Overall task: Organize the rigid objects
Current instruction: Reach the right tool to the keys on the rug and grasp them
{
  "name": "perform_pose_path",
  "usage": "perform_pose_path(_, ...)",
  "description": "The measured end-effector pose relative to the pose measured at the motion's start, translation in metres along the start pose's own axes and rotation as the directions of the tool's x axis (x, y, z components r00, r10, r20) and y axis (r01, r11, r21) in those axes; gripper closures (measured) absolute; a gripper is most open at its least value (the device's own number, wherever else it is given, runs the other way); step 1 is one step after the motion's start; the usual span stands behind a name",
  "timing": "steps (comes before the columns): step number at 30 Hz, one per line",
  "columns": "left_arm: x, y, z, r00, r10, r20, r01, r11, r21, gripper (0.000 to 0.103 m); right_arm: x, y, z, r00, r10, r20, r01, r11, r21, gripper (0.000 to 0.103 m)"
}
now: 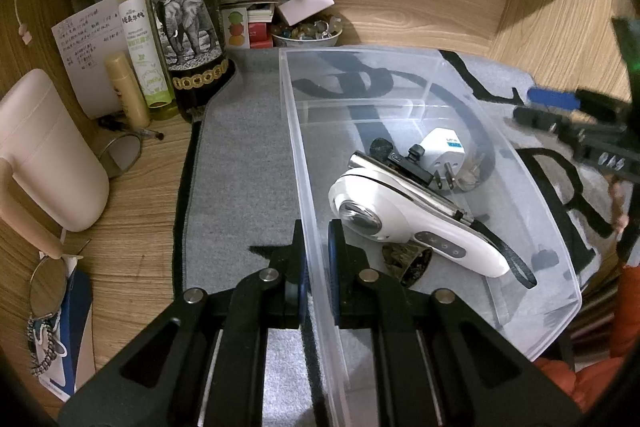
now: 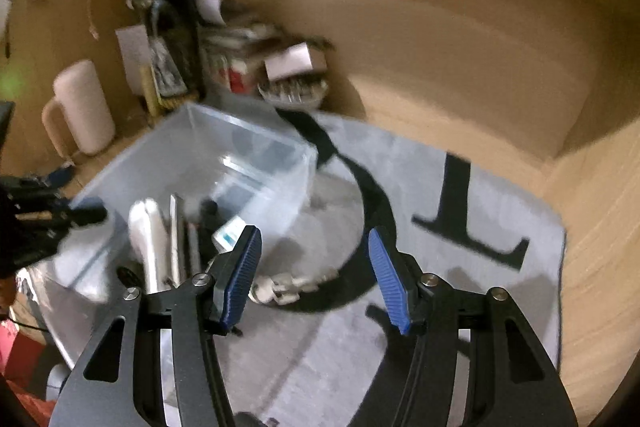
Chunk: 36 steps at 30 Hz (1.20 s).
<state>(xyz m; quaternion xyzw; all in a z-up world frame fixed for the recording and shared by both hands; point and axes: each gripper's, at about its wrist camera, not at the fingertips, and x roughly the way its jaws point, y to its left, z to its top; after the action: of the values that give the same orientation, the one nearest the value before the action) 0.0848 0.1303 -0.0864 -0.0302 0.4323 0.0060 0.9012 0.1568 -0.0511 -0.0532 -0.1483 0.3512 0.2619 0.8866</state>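
Observation:
A clear plastic bin (image 1: 400,75) (image 2: 240,151) stands on the grey mat (image 1: 240,167). My left gripper (image 1: 317,233) is shut on the bin's left wall, one pad on each side of it. Inside the bin lie a white handheld device (image 1: 404,227), a white plug adapter (image 1: 444,147), a silver and black tool (image 1: 396,167) and a small dark mottled piece (image 1: 408,261). My right gripper (image 2: 313,233) hovers open over the mat to the right of the bin, nothing between its blue pads (image 2: 242,275). A small white object (image 2: 280,289) lies on the mat below it. The right wrist view is blurred.
Behind the bin to the left stand a dark wine bottle (image 1: 184,27), a green spray bottle (image 1: 140,39), a beige tube (image 1: 128,87) and a pink mug (image 1: 44,147). A bowl of trinkets (image 1: 308,33) and stacked papers sit at the back. Wooden walls enclose the desk.

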Motion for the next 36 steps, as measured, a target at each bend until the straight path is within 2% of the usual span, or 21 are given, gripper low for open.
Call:
perform_pose_path(4,0.000,0.000,0.000,1.000,-0.001,-0.001,0.001,1.000,0.000,0.095,0.026,-0.003,-0.020,0.996,0.015,-0.085,-0.014,1.000,0.015,0.051)
perform_pose_path(14,0.000,0.000,-0.001,1.000,-0.003,0.002,0.003,1.000,-0.002,0.095,0.056,0.007,-0.047,0.977,0.077,-0.201,-0.079,0.997,0.000,0.051)
perform_pose_path(19,0.000,0.000,-0.001,1.000,-0.004,0.001,0.004,1.000,-0.003,0.095,0.059,0.019,-0.046,0.978,0.071,-0.195,-0.083,0.995,-0.056,0.050)
perform_pose_path(26,-0.001,0.002,-0.003,1.000,-0.008,0.002,0.008,1.000,-0.008,0.095,0.071,0.005,-0.039,0.979,0.105,-0.173,-0.105,0.994,0.009,0.051)
perform_pose_path(29,-0.001,0.002,-0.003,1.000,-0.008,0.003,0.008,1.000,-0.009,0.095,0.071,0.007,-0.038,0.983,0.094,-0.158,-0.096,0.995,-0.001,0.061)
perform_pose_path(30,-0.001,0.002,-0.003,1.000,-0.008,0.003,0.008,1.000,-0.009,0.095,0.071,0.007,-0.037,0.983,0.094,-0.155,-0.096,0.995,-0.003,0.069)
perform_pose_path(33,-0.001,0.002,-0.003,1.000,-0.008,0.002,0.008,1.000,-0.008,0.095,0.070,0.007,-0.036,0.984,0.098,-0.151,-0.100,0.995,-0.004,0.084)
perform_pose_path(36,-0.001,0.002,-0.003,1.000,-0.008,0.003,0.008,1.000,-0.008,0.095,0.070,0.006,-0.036,0.985,0.088,-0.146,-0.090,0.996,-0.008,0.084)
